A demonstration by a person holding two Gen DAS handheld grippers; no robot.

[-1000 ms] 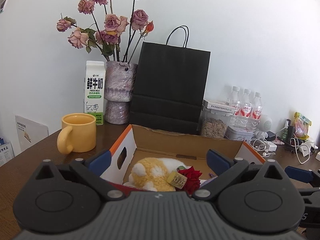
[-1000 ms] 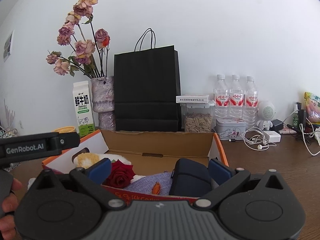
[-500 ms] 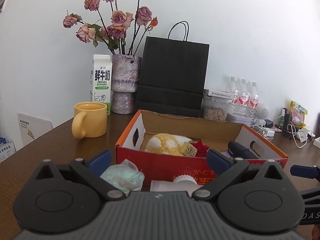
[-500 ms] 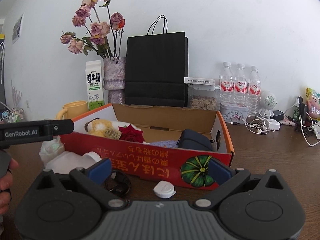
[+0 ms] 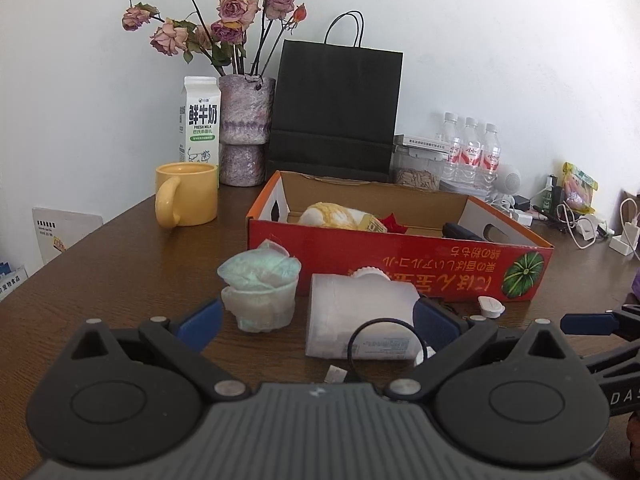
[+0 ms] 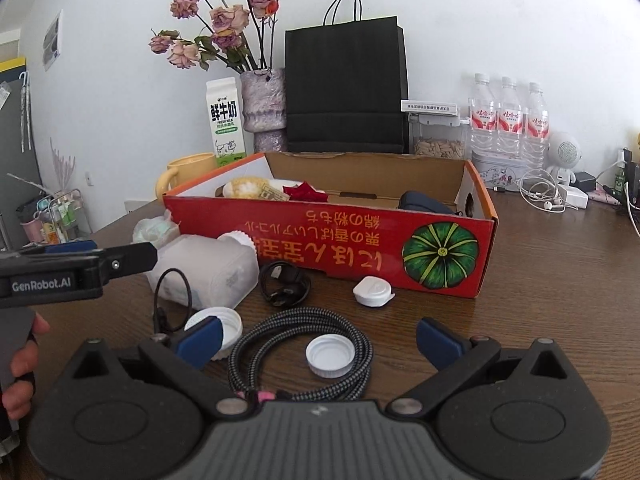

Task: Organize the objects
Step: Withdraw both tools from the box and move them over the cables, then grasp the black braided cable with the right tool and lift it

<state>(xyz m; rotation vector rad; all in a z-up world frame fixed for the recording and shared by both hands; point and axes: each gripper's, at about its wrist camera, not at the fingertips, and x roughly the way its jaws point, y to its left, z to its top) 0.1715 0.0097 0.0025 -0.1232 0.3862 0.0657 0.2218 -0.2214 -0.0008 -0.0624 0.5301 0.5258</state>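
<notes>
A red cardboard box (image 5: 400, 264) (image 6: 332, 240) stands on the brown table, holding a yellow plush toy (image 5: 336, 216), a red rose (image 6: 304, 193) and a dark pouch (image 6: 424, 202). In front of it lie a white bottle on its side (image 5: 360, 320) (image 6: 208, 268), a crumpled cup with tissue (image 5: 260, 292), a braided cable coil (image 6: 304, 356), white caps (image 6: 330, 356) and a black cord (image 6: 284, 282). My left gripper (image 5: 316, 320) is open and empty above the bottle. My right gripper (image 6: 320, 340) is open and empty above the cable coil.
A yellow mug (image 5: 186, 194), milk carton (image 5: 199, 120), vase of dried roses (image 5: 244, 128) and black paper bag (image 5: 336, 108) stand behind the box. Water bottles (image 6: 508, 120), a seed jar (image 6: 440, 144), earphones and chargers (image 6: 552, 196) crowd the back right.
Both grippers have drawn back from over the box toward the table's near side. The loose items in front of the box have come into view.
</notes>
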